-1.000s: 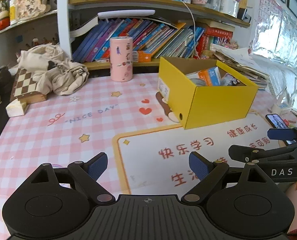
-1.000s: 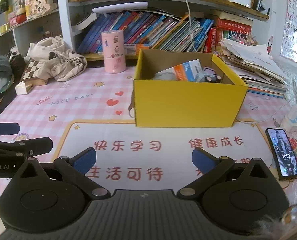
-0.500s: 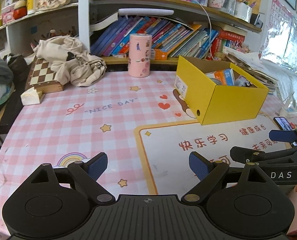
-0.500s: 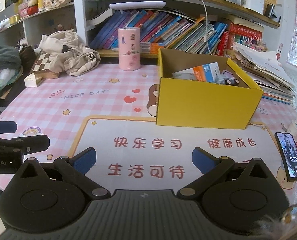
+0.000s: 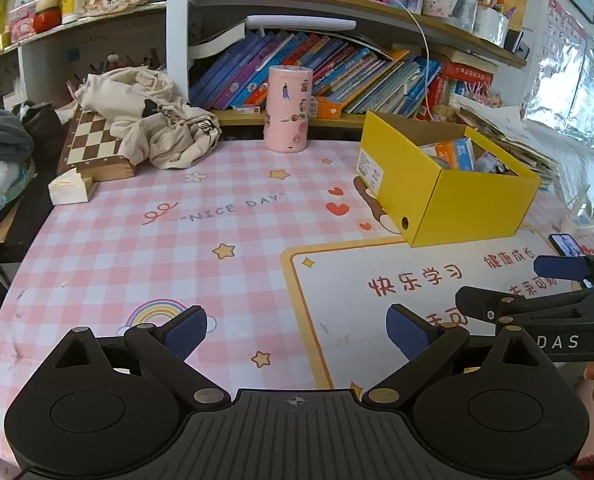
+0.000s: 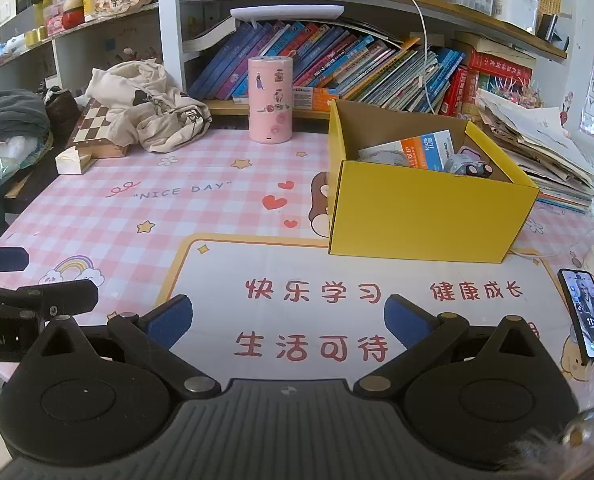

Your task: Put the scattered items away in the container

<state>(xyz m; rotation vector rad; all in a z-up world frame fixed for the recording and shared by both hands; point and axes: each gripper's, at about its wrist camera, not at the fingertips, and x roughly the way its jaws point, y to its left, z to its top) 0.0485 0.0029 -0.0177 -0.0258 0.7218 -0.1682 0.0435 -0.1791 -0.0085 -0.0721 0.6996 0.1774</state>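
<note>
Beyond both empty tools, left tool (image 5: pixel 295 332) opening, stands yellow box (image 6: pixel 429 216).

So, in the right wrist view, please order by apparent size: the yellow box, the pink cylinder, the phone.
1. yellow box
2. pink cylinder
3. phone
The phone lies nearer the camera and partly cropped, so its rank against the cylinder is uncertain.

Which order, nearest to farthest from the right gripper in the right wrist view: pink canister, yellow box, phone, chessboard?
From the right gripper:
1. Phone, flat on the mat at the right edge.
2. Yellow box, ahead, slightly right.
3. Pink canister, at the back by the bookshelf, centre.
4. Chessboard, far back left, partly under the cloth.
</note>
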